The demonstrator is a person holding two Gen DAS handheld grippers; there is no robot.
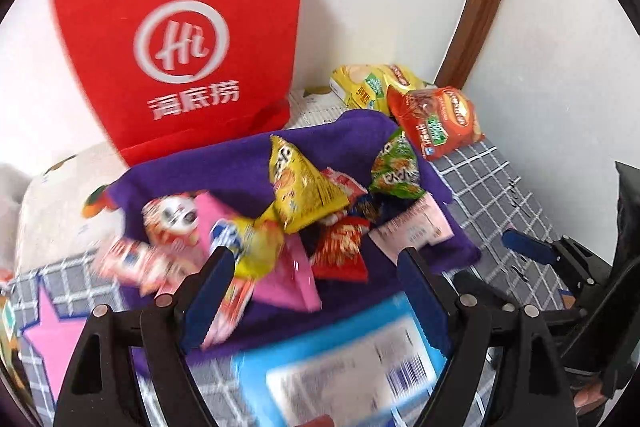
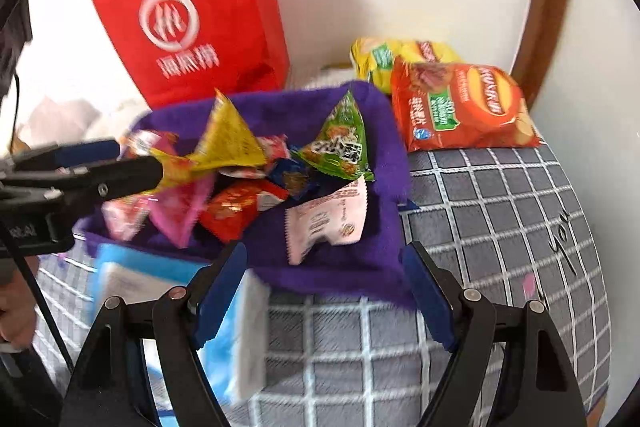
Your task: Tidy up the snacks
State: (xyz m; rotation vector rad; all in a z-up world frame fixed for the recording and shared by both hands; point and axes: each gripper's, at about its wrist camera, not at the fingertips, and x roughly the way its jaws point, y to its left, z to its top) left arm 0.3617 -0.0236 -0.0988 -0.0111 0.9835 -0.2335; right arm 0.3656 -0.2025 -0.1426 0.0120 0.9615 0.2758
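Now the left gripper point(image 1: 316, 291) and right gripper point(image 2: 324, 295) both gape wide, gripping nothing. Below them, snack packets point(image 2: 240, 163) fill a purple fabric bin point(image 2: 376, 123); a blurred blue pack point(image 1: 340, 363), perhaps tissues, lies just in front.

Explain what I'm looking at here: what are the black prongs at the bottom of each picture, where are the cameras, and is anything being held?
Each picture comes from a camera on a hand-held two-finger gripper, looking along its fingers. The left gripper and the right gripper both stand open and hold nothing. In front lies a purple cloth with small snack packets piled on it, on a checked grey cover. A red paper bag stands behind; orange and yellow chip bags lie near the wall. A blue pack lies nearest, blurred.
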